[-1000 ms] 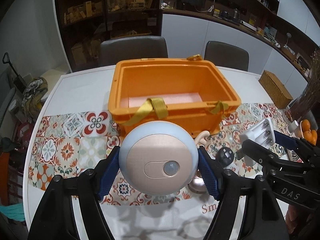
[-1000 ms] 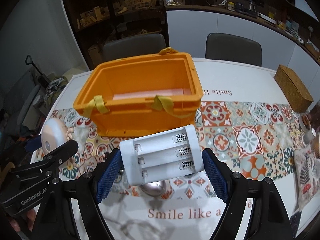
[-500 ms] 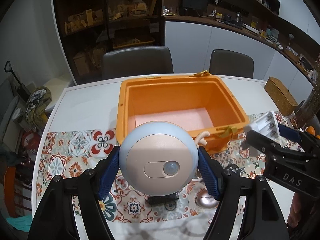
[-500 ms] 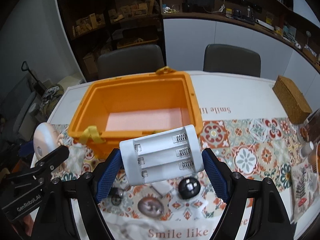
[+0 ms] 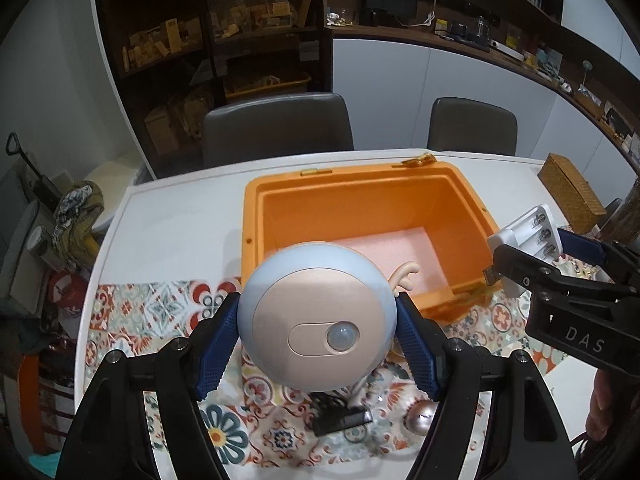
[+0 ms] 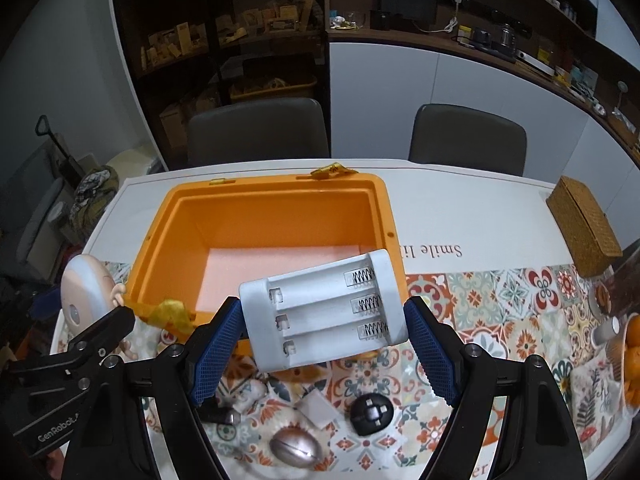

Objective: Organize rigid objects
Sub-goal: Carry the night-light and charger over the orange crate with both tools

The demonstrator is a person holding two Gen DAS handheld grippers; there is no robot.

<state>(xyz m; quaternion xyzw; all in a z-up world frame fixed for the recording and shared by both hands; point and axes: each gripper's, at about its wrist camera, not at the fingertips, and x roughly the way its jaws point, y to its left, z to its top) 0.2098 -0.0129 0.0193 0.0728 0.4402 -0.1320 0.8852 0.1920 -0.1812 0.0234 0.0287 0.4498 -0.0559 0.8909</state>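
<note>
My left gripper (image 5: 318,338) is shut on a round blue and beige sensor lamp (image 5: 316,316), held above the near left rim of the open orange box (image 5: 472,196). The right gripper (image 6: 324,336) is shut on a white battery holder (image 6: 324,312) with three spring slots, over the near right corner of that orange box (image 6: 384,208). The box holds only a pale pink liner. Each gripper shows in the other's view: the battery holder (image 5: 532,232) at the right edge, the sensor lamp (image 6: 82,290) at the left.
Under the grippers on the patterned runner lie a metallic egg-shaped piece (image 6: 296,450), a black ball (image 6: 372,408), a small white block (image 6: 318,406) and a dark small part (image 5: 340,420). A wicker box (image 6: 584,232) stands far right, oranges (image 6: 634,344) at the right edge, two chairs behind.
Both grippers have carried their loads forward and up toward the orange box, now hanging at its near rim; more of the box's floor shows. Neither grip has changed.
</note>
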